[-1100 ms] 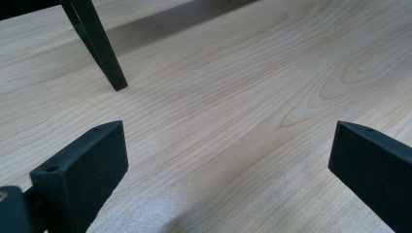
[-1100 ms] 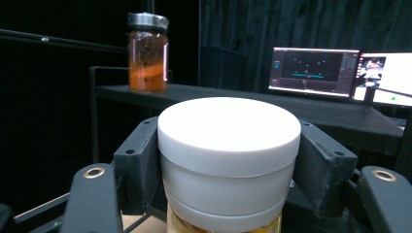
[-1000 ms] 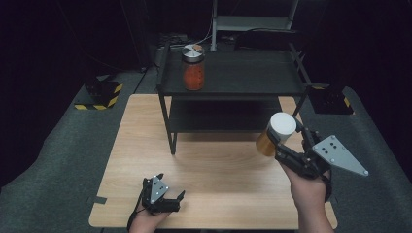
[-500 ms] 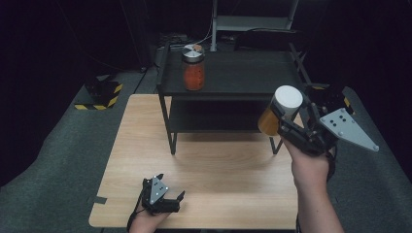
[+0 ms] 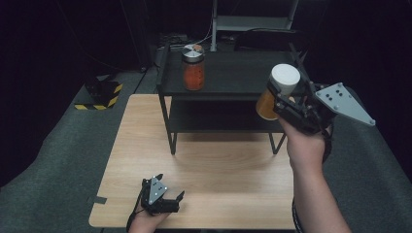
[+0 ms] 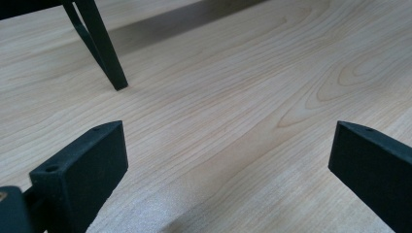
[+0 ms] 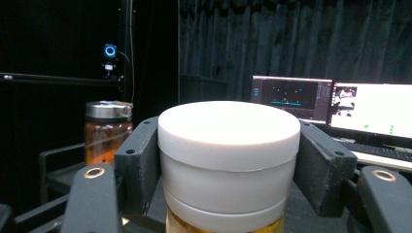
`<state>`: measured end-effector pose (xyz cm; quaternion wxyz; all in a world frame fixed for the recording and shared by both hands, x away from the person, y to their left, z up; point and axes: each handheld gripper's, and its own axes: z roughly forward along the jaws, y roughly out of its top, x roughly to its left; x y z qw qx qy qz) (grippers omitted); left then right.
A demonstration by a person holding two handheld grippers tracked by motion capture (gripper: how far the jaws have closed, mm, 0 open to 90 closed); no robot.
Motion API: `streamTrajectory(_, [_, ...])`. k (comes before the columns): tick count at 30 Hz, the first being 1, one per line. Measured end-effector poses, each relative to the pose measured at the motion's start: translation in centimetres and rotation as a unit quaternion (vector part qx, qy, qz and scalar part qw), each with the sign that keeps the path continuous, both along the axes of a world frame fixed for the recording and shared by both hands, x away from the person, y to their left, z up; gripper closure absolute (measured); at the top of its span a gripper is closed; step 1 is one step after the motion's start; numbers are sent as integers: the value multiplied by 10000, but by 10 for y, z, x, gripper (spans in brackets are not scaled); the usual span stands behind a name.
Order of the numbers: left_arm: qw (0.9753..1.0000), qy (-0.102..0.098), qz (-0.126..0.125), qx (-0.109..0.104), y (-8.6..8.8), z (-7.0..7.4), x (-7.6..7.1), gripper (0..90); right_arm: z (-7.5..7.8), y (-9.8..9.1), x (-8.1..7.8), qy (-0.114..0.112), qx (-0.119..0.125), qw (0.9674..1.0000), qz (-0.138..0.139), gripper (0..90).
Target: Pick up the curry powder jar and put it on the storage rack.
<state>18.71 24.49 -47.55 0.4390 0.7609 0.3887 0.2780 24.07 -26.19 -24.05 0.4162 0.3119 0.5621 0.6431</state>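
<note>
High view
Jar in hand: white-lidded jar (image 5: pixel 279 92) with amber contents, held up in the air at the right, in front of the right end of the black shelf unit (image 5: pixel 228 77).
Right gripper: right gripper (image 5: pixel 286 99) raised at the right; jaws clamped on the jar just under its lid.
Left gripper: left gripper (image 5: pixel 167 196) low at the near left edge of the wooden table (image 5: pixel 218 170); jaws spread, nothing between them.
Second jar: metal-lidded jar (image 5: pixel 193 67) with reddish contents, upright on the top shelf, far left end, well apart from the held jar.

Left gripper view
Jaws: wide apart, bare table (image 6: pixel 233 97) between them.
Far left: one black shelf leg (image 6: pixel 104 53) standing on the wood.

Right gripper view
Jaws: one on each side of the white-lidded jar (image 7: pixel 228 145), pressed against its lid and neck.
Left background: metal-lidded jar (image 7: pixel 108 128) upright on the shelf.
Right background: two lit monitors (image 7: pixel 335 104), far behind.
</note>
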Motion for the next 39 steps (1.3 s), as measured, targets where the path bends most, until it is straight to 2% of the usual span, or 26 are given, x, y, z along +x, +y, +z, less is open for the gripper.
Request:
streamTrajectory(9, [10000, 25, -12, -76, 3, 0, 1, 9, 18, 10, 20, 96, 29, 9999, -98, 333])
streamTrajectory(19, [9999, 32, -54, -90, 4, 0, 1, 9, 29, 18, 45, 213, 10, 9995, -223, 333])
streamTrajectory(27, [9999, 47, -53, -145, 6, -1, 1, 9, 32, 26, 62, 220, -41, 9993, -305, 333])
streamTrajectory(39, [9998, 8, -39, -190, 9, -2, -1, 8, 31, 31, 77, 258, -65, 9990, -351, 333])
